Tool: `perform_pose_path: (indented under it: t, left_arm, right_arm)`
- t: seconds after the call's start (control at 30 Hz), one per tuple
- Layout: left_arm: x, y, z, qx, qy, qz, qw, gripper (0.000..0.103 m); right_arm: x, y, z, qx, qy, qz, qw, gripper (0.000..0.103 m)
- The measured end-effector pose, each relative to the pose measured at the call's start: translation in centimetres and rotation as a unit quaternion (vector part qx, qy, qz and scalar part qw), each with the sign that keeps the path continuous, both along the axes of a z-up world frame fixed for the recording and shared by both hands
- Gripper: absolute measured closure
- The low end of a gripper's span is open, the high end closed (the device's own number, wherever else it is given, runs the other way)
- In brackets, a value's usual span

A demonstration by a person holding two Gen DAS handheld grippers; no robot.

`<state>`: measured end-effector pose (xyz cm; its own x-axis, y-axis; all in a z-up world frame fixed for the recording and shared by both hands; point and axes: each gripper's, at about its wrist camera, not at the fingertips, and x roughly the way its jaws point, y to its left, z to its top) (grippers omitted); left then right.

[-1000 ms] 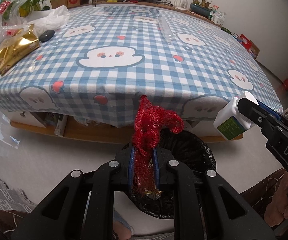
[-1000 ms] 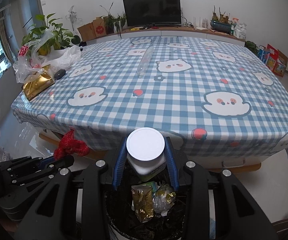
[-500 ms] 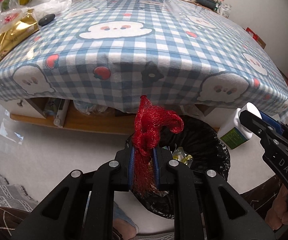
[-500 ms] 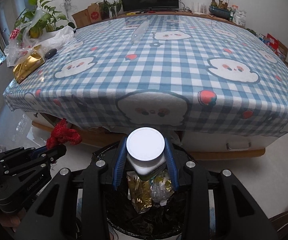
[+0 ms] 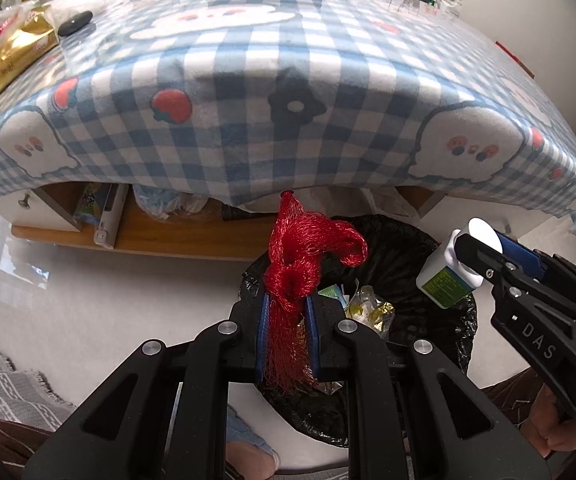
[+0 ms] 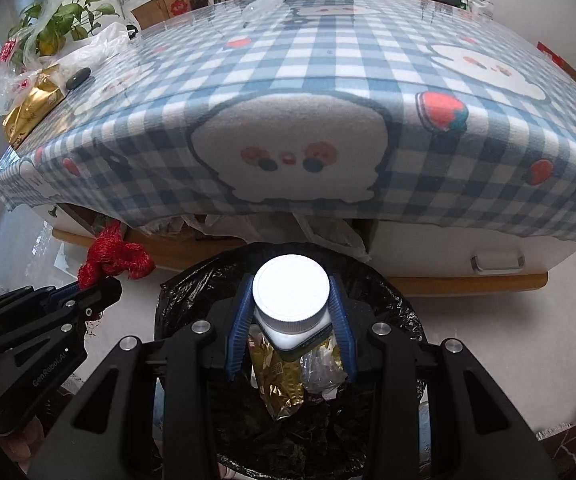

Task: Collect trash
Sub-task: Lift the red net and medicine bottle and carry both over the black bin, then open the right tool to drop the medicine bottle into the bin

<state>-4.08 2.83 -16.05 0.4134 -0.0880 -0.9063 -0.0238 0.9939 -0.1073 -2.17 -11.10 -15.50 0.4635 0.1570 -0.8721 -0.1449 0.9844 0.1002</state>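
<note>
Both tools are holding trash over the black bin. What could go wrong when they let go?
1. The red mesh bag in the left tool sits near the bin's left rim, so it might catch there or fall onto the floor.
2. Its loose threads hang between the fingers and might snag instead of dropping.
3. The white bottle in the right tool is over the middle but could bounce off the crumpled wrappers.

Checked tablecloth (image 6: 328, 64) over the table, gold packet (image 6: 31, 110) and dark pebble-like object (image 6: 78, 77) on it.

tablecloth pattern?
Blue-and-white checked tablecloth with white ghost faces and red strawberries; clearest in the right wrist view.
</note>
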Motion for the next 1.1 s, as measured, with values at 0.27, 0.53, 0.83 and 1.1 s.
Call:
perform_pose_path:
  t: [0.27,0.53,0.83,1.1]
  left_arm:
    - [0.6,0.1,-1.4,-0.002,0.009,0.004,1.0000,0.089]
    - [0.8,-0.2,-1.9,-0.003,0.011,0.001,0.9999,0.088]
    - [0.9,-1.7,-1.3,-0.010,0.007,-0.004,0.9999,0.088]
    - [1.1,-4.8,-1.1,-0.007,0.009,-0.031,0.9994,0.088]
  right_arm:
    - [0.3,0.6,-1.4,-0.001,0.010,0.006,1.000,0.068]
    - [0.2,0.2,-1.2,-0.005,0.001,0.000,1.000,0.052]
    - [0.0,-3.6,0.4,-0.014,-0.018,-0.037,0.999,0.021]
    - [-0.2,-8.9,1.4,-0.025,-0.009,-0.071,0.997,0.012]
